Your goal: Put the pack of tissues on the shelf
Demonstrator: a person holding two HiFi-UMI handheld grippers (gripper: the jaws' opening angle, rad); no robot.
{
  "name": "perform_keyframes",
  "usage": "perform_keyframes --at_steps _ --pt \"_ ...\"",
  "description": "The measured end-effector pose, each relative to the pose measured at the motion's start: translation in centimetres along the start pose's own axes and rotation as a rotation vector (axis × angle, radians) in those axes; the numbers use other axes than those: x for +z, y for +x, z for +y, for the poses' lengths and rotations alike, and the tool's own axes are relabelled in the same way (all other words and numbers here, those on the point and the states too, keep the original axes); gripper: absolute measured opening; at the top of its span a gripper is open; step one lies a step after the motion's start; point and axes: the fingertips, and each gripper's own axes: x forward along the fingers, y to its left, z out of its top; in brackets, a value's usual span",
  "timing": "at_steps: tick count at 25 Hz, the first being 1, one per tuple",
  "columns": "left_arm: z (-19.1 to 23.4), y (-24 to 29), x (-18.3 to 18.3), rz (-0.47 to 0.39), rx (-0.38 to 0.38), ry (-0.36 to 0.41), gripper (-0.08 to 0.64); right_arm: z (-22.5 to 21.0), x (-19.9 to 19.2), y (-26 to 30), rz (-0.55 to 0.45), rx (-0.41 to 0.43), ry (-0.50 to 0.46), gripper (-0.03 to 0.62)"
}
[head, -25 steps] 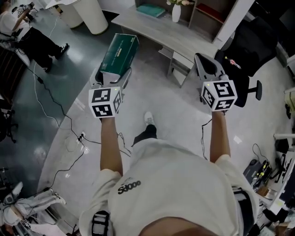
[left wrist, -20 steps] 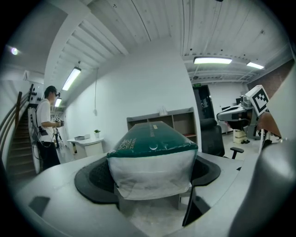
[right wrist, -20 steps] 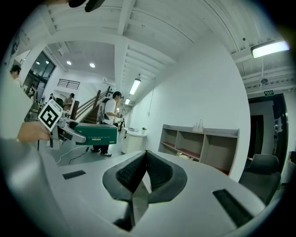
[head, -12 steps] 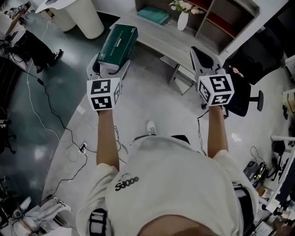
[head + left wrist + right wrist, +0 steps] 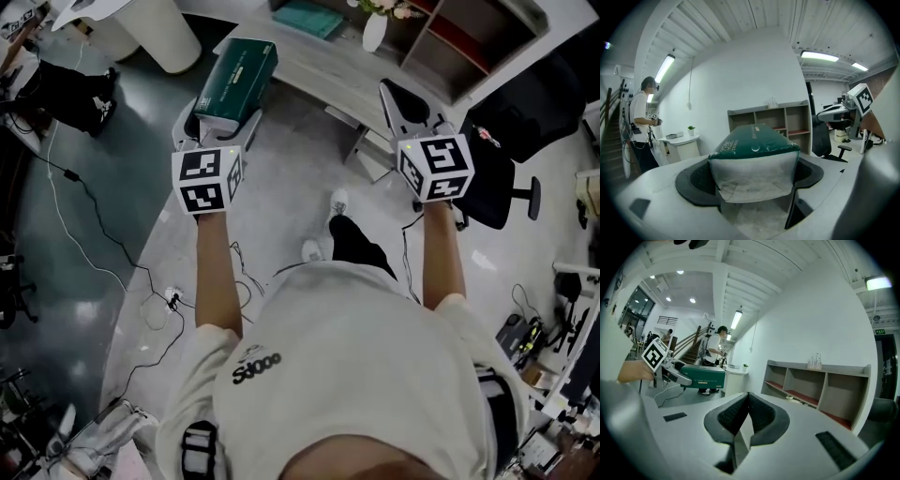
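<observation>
The pack of tissues point(image 5: 234, 80) is a dark green packet with a white end, and my left gripper point(image 5: 220, 120) is shut on that end and holds it out level. In the left gripper view the pack point(image 5: 753, 147) fills the space between the jaws of the left gripper point(image 5: 752, 187). My right gripper point(image 5: 405, 101) is shut with nothing in it; its pads meet in the right gripper view point(image 5: 747, 412). The grey open shelf point(image 5: 469, 37) stands ahead at the upper right, also seen as the shelf point(image 5: 773, 117) and the shelf point(image 5: 820, 390).
A low grey bench point(image 5: 328, 66) carries a white vase point(image 5: 375, 33) and a teal book point(image 5: 309, 17). A black office chair point(image 5: 511, 155) is on the right. A white round stand point(image 5: 159, 28) and floor cables point(image 5: 141, 272) lie left. A person point(image 5: 640, 122) stands nearby.
The person has stepped forward, one foot now ahead. Both grippers have come closer to the bench and shelf. The left gripper still holds the pack.
</observation>
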Motion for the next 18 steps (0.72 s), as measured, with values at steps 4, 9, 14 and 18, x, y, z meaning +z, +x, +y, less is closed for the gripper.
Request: perform_keyframes --at_steps 4,9,14,18 --pt "0.7 3.7 0.2 0.011 -0.005 0.011 0.463 -2.3 -0.9 3.1 0.005 -0.003 0.008 0.006" --pt "2.1 9.9 1.4 0.022 -0.009 0.02 0.463 -6.1 -1.5 8.5 0.001 0.006 0.003 0.006" --pt "2.9 17.1 3.3 0.04 -0.023 0.034 0.463 -10.2 -2.0 13.9 0.013 0.015 -0.02 0.006" --pt "2.6 23.8 4.9 0.051 -0.042 0.03 0.463 -15.3 -2.9 18.0 0.026 0.004 -0.032 0.006"
